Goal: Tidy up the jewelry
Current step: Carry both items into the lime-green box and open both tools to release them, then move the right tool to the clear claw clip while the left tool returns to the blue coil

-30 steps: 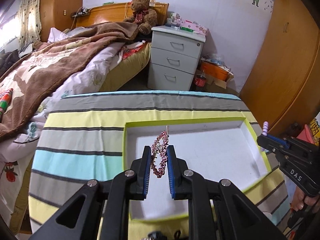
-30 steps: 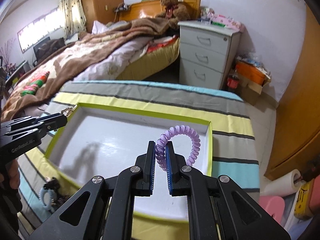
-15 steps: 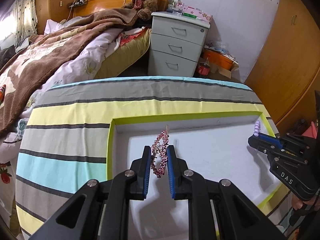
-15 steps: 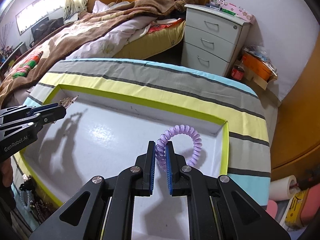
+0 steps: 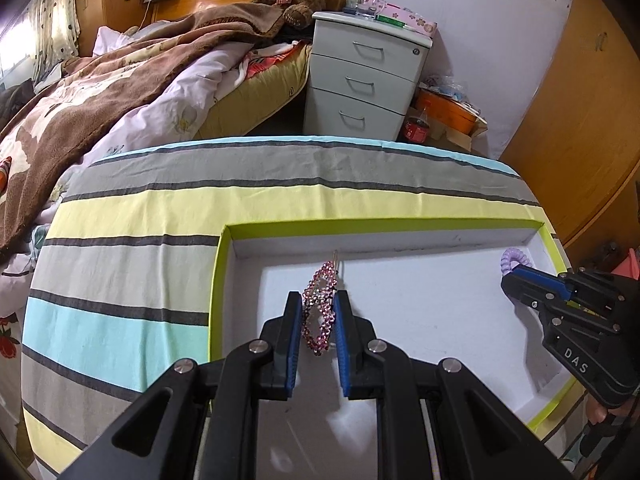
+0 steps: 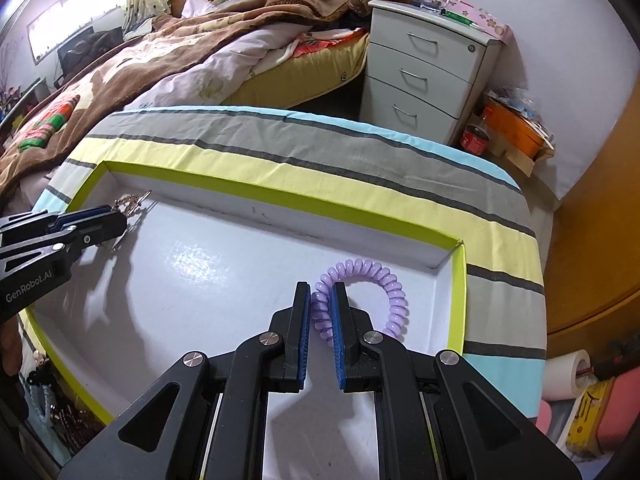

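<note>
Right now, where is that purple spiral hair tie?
The purple spiral hair tie is pinched in the right tongs, low over the white tray's right corner.

My left tool (image 5: 319, 322) is matte black plastic, two angular arms with triangular cut-outs, round silver screws at the joints, and ribbed blue pads (image 5: 296, 344) lining the fingers. My right tool (image 6: 321, 318) is built the same. Seen side-on, one body carries white "DAS" lettering, the other white "GenRobot.AI" lettering.

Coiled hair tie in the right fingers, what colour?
Lilac hair tie, clearest in the right wrist view.
</note>
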The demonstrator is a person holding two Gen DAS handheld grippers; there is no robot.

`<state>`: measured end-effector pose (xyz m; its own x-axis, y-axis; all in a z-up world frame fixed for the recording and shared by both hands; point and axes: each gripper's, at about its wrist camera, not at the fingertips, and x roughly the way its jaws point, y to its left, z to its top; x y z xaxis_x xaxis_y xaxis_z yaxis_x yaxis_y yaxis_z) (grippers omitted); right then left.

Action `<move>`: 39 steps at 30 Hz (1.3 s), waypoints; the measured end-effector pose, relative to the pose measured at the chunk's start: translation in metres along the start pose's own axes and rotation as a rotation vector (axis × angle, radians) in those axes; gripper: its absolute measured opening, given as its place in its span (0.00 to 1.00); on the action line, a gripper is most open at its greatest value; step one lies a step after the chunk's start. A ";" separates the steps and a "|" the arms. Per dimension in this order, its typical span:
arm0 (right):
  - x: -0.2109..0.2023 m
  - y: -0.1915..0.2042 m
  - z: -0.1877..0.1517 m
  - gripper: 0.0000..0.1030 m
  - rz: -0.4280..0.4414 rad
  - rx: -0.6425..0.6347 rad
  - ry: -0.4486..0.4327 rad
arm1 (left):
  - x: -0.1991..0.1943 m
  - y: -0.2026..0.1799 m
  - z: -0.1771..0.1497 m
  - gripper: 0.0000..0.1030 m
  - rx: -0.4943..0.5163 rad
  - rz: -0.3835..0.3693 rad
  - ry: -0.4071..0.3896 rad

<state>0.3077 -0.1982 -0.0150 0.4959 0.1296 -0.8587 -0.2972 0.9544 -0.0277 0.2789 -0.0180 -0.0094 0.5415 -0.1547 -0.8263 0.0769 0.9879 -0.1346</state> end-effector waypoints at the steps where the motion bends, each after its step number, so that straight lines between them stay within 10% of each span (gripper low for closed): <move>1: 0.000 -0.001 0.000 0.10 0.000 0.004 0.000 | 0.000 0.000 0.000 0.16 -0.001 0.000 0.001; 9: 0.000 -0.002 0.001 0.16 -0.009 0.016 0.001 | -0.001 0.002 0.002 0.20 -0.004 -0.006 0.010; 13: -0.003 -0.005 0.000 0.36 0.004 0.037 -0.012 | 0.000 0.000 0.001 0.28 -0.002 -0.003 0.012; 39: -0.103 -0.006 -0.067 0.45 0.087 0.159 -0.202 | -0.098 0.006 -0.038 0.60 -0.014 -0.081 -0.141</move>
<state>0.2037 -0.2350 0.0394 0.6313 0.2491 -0.7344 -0.2223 0.9654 0.1363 0.1944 0.0031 0.0497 0.6466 -0.2300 -0.7273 0.1139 0.9719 -0.2061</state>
